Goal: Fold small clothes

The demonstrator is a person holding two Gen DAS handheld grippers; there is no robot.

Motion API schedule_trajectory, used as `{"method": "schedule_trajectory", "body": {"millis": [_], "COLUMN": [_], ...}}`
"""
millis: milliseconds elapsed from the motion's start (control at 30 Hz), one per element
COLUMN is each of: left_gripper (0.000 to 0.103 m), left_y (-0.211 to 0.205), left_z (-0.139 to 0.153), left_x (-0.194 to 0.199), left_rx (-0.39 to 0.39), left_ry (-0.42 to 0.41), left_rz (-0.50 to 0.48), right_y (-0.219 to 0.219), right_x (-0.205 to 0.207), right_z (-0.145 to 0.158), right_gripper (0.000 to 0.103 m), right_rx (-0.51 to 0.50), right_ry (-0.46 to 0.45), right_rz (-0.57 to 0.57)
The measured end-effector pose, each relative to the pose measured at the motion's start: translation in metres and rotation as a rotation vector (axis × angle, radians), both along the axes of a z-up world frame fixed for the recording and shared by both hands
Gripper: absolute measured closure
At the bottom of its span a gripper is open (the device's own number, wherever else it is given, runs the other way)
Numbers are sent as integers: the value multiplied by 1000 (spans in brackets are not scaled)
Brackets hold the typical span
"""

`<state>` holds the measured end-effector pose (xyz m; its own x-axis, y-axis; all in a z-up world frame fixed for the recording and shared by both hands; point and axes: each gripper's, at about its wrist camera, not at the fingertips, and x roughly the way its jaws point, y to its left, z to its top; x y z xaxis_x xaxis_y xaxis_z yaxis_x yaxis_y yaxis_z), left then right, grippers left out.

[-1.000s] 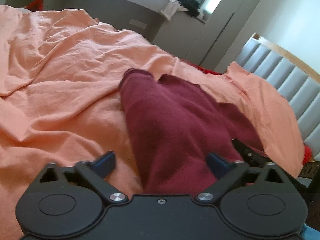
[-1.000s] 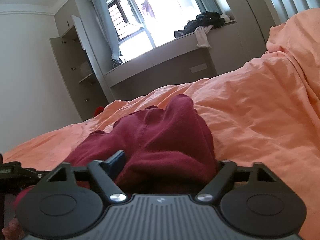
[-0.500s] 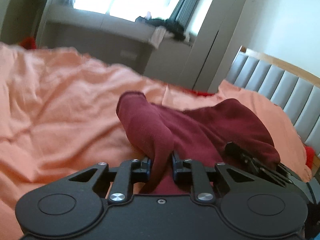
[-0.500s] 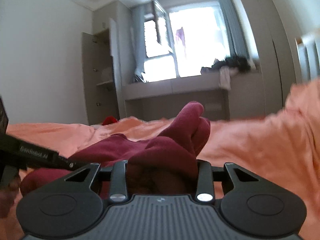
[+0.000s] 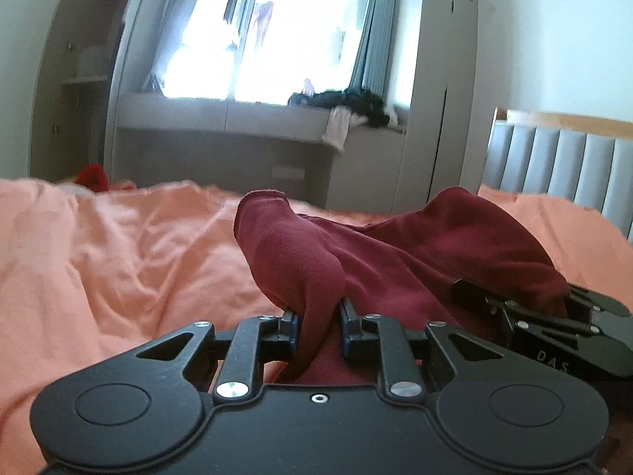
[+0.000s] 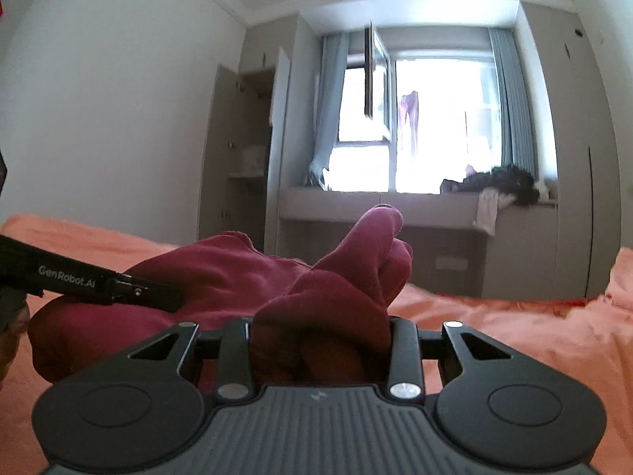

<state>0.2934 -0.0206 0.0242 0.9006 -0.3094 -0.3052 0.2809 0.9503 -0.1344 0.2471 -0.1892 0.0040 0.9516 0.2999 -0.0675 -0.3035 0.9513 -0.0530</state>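
— Now we have the maroon garment (image 5: 395, 261) pinched at two places, where a second ago it lay flat on the orange bed cover (image 5: 118, 261) with both sets of jaws standing wide around it.

— So both have closed?

— Yes. Our left gripper (image 5: 318, 330) is clamped on a thin ridge of the cloth, and our right gripper (image 6: 320, 340) is clenched on a thicker bunched wad. The garment has come up off the bed at those ends; we judge the lift for the first fold is under way.

— What does each view add?

— From the left wrist we see the grey padded headboard (image 5: 561, 166) and the right gripper biting the far edge of the cloth. From the right wrist we see the cuff end (image 6: 379, 233) poking up against the window bench (image 6: 356, 206), and the left gripper reaching in from the side.
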Motion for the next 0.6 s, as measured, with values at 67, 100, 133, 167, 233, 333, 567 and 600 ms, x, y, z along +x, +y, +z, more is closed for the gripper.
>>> {"method": "schedule_trajectory", "body": {"millis": [67, 100, 133, 167, 233, 333, 567, 600], "left_gripper": [81, 81, 80, 78, 76, 70, 45, 43], "left_y": [-4, -5, -7, -8, -8, -7, -9, -10], "left_z": [-8, -12, -14, -16, -19, -20, -16, -15], "left_x": [4, 5, 5, 5, 6, 7, 4, 4], "left_rx": [20, 36, 50, 55, 53, 53, 77, 85], "left_ry": [32, 44, 51, 56, 69, 88, 105, 106], "left_rz": [-1, 3, 8, 12, 19, 36, 81, 92], "right_y": [1, 0, 0, -1, -5, -11, -23, -23], "right_x": [7, 11, 14, 17, 21, 25, 31, 30], "right_z": [-5, -8, -10, -11, -14, -17, -18, -19], "right_gripper": [65, 65, 64, 63, 60, 53, 37, 35], "right_rx": [-17, -22, -24, -24, -12, 11, 39, 41], "right_ry": [45, 69, 91, 114, 148, 181, 216, 218], "right_rz": [-16, -28, -34, -42, -49, -61, -66, -68]}}
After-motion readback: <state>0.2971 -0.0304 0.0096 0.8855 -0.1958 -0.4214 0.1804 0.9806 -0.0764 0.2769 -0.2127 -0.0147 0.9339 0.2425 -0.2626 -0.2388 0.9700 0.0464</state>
